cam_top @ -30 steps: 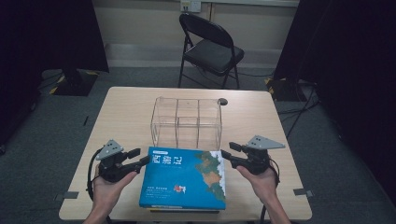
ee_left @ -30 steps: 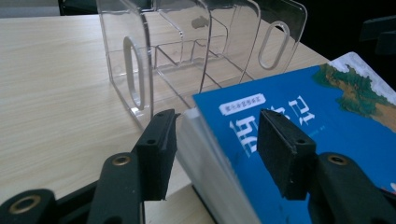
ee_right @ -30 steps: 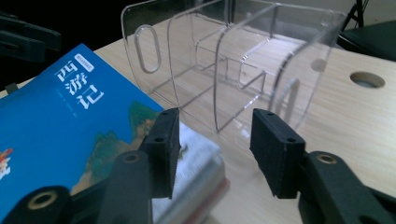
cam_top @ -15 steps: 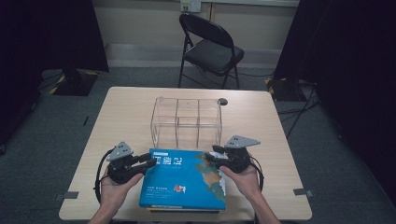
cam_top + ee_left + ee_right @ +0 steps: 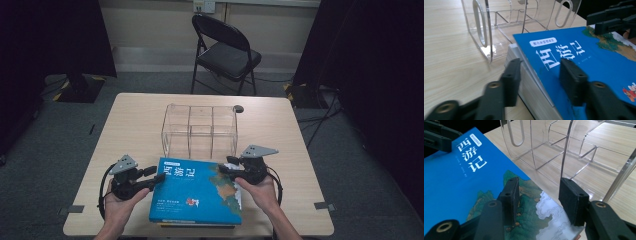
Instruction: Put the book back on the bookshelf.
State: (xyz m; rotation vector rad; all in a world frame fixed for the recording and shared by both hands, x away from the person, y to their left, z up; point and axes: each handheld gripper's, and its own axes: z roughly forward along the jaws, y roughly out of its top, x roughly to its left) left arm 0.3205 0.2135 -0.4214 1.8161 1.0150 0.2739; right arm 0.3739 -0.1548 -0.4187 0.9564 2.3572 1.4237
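Grip-setup step: book flat on tabletop. Left tongs straddle its left edge, have just been opening; right tongs half-open over its corner, apparently not clamped. Next: close both, lift toward clear rack.

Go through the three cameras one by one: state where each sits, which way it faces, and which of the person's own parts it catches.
High view: fixed above the person's side, facing forward and down on the table; both forearms, left gripper and right gripper.
Left gripper view: rides the left gripper, facing along its jaws across the blue book toward the clear organizer; right gripper farther off.
Right gripper view: rides the right gripper, facing the same book and organizer.
All three share book and organizer.
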